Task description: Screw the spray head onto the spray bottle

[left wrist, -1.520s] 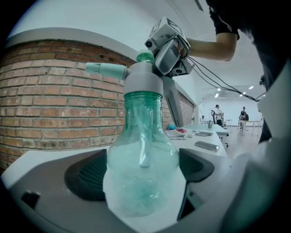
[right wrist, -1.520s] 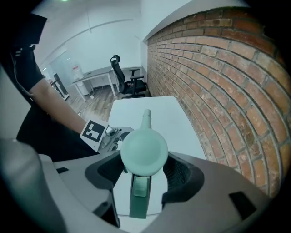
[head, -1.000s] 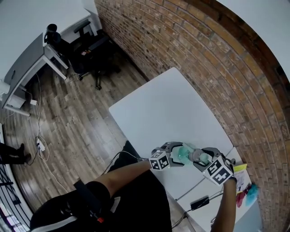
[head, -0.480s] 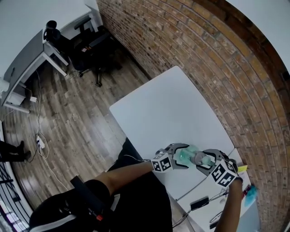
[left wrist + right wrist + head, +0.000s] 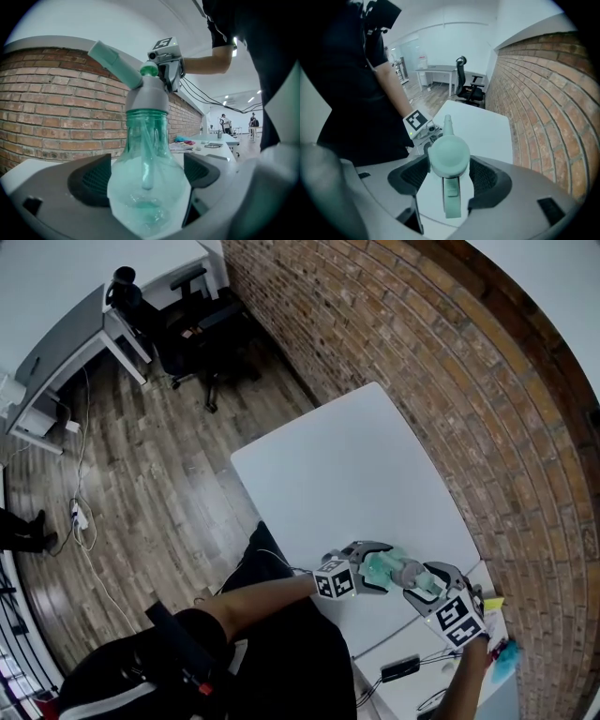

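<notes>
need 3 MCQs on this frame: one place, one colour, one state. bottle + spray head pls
1. Where is the spray bottle? A on the floor; B between the left gripper's jaws; C on a chair.
2. Bottle colour? A red; B black; C translucent green.
3. Spray head state? A seated on the bottle neck, right gripper shut on it; B lying on the table; C absent.
Answers: B, jaws clamp its body; C, green in the left gripper view; A, grey collar caps the neck.
</notes>
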`<state>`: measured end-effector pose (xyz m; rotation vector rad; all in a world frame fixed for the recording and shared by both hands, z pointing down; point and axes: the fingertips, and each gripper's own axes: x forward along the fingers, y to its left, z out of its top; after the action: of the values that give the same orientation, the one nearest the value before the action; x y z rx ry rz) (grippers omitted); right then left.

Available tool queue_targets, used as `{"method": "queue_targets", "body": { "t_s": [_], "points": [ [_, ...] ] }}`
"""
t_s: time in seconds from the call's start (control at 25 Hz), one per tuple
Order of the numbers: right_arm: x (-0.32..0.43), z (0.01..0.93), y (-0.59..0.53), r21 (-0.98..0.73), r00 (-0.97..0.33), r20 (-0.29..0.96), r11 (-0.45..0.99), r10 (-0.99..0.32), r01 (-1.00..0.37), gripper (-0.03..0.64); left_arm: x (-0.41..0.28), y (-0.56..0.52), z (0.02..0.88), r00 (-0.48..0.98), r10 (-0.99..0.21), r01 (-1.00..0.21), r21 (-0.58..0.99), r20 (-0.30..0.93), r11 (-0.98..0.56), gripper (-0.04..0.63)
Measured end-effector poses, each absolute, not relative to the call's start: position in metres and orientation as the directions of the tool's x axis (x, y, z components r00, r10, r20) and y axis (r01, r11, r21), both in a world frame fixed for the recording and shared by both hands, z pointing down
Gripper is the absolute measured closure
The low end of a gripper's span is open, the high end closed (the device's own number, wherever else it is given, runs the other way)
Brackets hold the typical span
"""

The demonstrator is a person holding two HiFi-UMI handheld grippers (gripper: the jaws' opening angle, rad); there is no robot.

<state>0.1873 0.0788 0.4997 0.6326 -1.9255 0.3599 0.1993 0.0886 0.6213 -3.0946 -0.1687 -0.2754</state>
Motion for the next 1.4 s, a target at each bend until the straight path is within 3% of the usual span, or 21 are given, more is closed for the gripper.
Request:
{"method": "queue_targets", "body": {
  "t_s": [0.2,0.68,0.88,1.08,1.4],
  "points": [
    [0.189,0.476,0.075,-0.037,-0.341,0.85,0.599,-0.402,-0.8,0.345,0.197,0.09,0.621,0.978,0.099,0.104,-0.018,0.181,-0.994,0.117],
    [0.186,0.509,0.064,-0.005,-0.203,0.927,0.528,-0.316,-0.849,0.345,0.198,0.089,0.621,0.979,0.096,0.101,-0.016,0.182,-0.995,0.117],
    [0.183,0.511,0.066,0.015,-0.195,0.944,0.628,-0.265,-0.778,0.345,0.197,0.089,0.621,0.981,0.091,0.095,-0.014,0.173,-0.995,0.117],
    [0.179,0.513,0.069,0.053,-0.181,0.962,0.789,-0.206,-0.613,0.345,0.197,0.088,0.621,0.981,0.089,0.093,-0.014,0.172,-0.996,0.117],
    [0.178,0.513,0.074,0.043,-0.224,0.963,0.908,-0.149,-0.418,0.345,0.197,0.089,0.622,0.981,0.088,0.091,-0.006,0.172,-0.996,0.118]
  ]
}}
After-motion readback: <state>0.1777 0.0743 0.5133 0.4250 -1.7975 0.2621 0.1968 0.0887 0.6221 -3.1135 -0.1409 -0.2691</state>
